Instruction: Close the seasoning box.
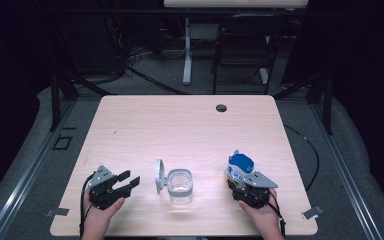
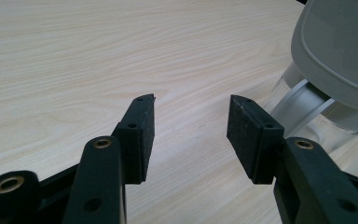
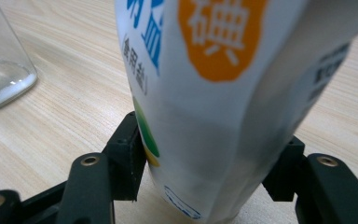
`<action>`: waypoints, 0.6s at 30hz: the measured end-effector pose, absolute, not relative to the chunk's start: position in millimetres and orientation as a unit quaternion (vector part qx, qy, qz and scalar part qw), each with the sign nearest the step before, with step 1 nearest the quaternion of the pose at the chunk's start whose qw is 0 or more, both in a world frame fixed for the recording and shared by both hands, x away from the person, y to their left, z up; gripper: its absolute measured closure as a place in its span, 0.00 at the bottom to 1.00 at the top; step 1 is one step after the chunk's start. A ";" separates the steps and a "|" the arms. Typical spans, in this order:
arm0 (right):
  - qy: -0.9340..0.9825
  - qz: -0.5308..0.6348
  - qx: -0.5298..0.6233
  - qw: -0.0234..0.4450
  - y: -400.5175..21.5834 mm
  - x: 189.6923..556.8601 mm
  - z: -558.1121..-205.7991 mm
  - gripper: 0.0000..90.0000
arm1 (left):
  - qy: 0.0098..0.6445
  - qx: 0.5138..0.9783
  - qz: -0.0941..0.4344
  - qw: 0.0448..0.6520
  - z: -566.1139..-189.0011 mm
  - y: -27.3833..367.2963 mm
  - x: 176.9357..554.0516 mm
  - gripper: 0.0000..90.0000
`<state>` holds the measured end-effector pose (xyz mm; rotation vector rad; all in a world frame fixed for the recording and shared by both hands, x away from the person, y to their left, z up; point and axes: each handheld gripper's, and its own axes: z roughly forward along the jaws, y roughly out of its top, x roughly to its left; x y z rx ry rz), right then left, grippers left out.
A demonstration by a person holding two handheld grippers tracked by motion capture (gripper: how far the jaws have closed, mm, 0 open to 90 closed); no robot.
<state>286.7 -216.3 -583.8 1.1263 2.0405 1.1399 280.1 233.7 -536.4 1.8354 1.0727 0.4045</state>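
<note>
High view: left gripper (image 1: 130, 181) jaws apart, empty, aimed at clear container (image 1: 180, 186) just ahead of fingertips; its grey hinged lid (image 1: 159, 175) stands open on near side. Right gripper (image 1: 242, 184) clamps white-and-blue bag (image 1: 240, 169) upright on table (image 1: 190, 125).

Left gripper view: pads (image 2: 142, 135) spread over bare wood, nothing between; lid (image 2: 340, 51) just beyond right-hand pad.

Right gripper view: pads (image 3: 129, 158) press bag (image 3: 214, 116) low on both flanks. Bag looks soft, slick film, probably granular fill, moderately heavy; judge it deforms under squeeze, so grip low, firmly. Container (image 3: 2, 70) off to left looks rigid, smooth, likely slippery; take by wall.
</note>
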 end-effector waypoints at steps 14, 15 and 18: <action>0.752 0.425 0.424 0.271 -215.0 285.6 -584.0 0.47 | 0.440 0.747 0.166 0.470 -536.7 235.8 280.1 0.58; 0.753 0.424 0.423 0.271 -215.3 285.6 -583.8 0.47 | 0.440 0.749 0.165 0.468 -536.5 235.7 280.1 0.58; 0.755 0.427 0.423 0.263 -216.4 286.1 -583.1 0.47 | 0.439 0.750 0.165 0.467 -536.4 235.5 280.2 0.58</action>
